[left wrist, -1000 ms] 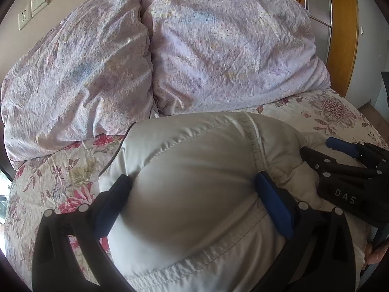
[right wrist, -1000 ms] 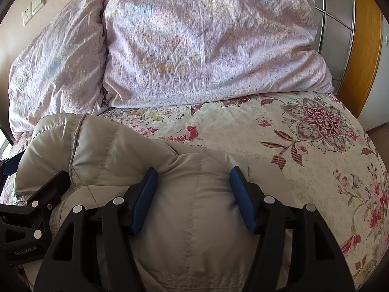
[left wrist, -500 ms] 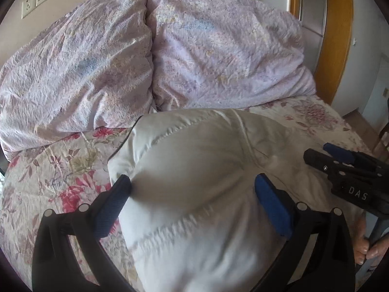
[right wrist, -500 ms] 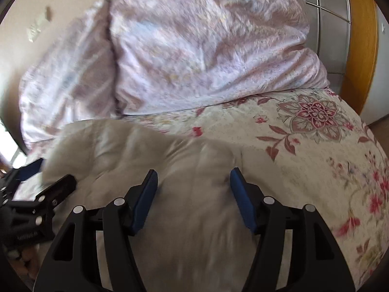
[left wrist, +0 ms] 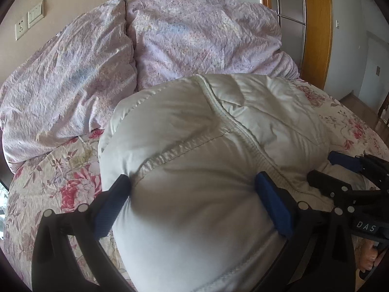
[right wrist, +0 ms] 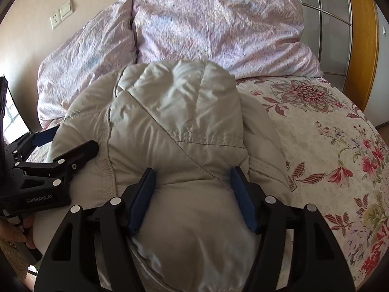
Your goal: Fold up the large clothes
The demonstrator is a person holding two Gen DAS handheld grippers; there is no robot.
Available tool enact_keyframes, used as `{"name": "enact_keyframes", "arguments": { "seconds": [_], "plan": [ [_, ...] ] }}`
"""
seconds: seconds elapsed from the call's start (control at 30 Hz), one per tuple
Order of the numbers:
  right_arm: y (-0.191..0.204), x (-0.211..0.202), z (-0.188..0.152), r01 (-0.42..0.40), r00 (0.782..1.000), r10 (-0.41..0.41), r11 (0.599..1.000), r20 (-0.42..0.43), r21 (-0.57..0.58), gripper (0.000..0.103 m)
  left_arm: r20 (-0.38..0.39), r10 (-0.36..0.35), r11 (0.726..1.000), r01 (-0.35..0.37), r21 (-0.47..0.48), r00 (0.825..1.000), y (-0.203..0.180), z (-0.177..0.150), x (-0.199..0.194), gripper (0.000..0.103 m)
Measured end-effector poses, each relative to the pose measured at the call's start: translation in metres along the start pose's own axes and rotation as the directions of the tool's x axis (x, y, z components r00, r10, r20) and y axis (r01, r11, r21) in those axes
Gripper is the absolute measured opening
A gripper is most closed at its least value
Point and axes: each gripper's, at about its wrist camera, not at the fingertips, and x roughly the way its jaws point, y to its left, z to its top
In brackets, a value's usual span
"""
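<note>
A puffy cream down jacket lies bunched on the flowered bed; it also fills the right wrist view. My left gripper has its wide-set jaws pressed into a thick bulge of the jacket and grips it. My right gripper grips another thick bulge the same way. The right gripper shows at the right edge of the left wrist view, and the left gripper at the left edge of the right wrist view. The two grippers are close side by side.
Two crumpled lilac pillows lean against the wall behind the jacket. The flowered bedspread spreads to the right. A wooden wardrobe frame stands at the far right. Wall sockets sit at upper left.
Both grippers have lifted the jacket and carried it up and toward the pillows; the bundle now stands higher and hides more of the bedspread. The jaws have kept their hold.
</note>
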Motion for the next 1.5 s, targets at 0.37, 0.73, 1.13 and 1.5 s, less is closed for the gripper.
{"name": "enact_keyframes", "arguments": {
  "seconds": [0.37, 0.73, 1.13, 1.5],
  "plan": [
    [0.004, 0.002, 0.004, 0.025, 0.999, -0.025, 1.000, -0.034, -0.010, 0.065, 0.050, 0.036, 0.999, -0.036, 0.003, 0.998, -0.004, -0.005, -0.002, 0.101],
    [0.019, 0.026, 0.088, 0.048, 0.998, -0.048, 0.999, 0.040, 0.011, 0.065, 0.002, 0.060, 0.992, -0.059, -0.109, 0.998, 0.044, 0.044, 0.014, 0.101],
    [0.004, 0.069, 0.070, 0.090, 0.996, -0.091, 0.995, 0.018, 0.036, 0.075, -0.024, 0.074, 0.989, -0.076, -0.123, 0.997, 0.033, 0.034, 0.038, 0.101],
    [0.009, 0.091, 0.074, 0.132, 0.990, -0.132, 0.991, -0.059, -0.002, 0.079, -0.071, 0.126, 0.987, -0.132, -0.090, 0.989, 0.030, 0.034, 0.054, 0.101]
  ]
}}
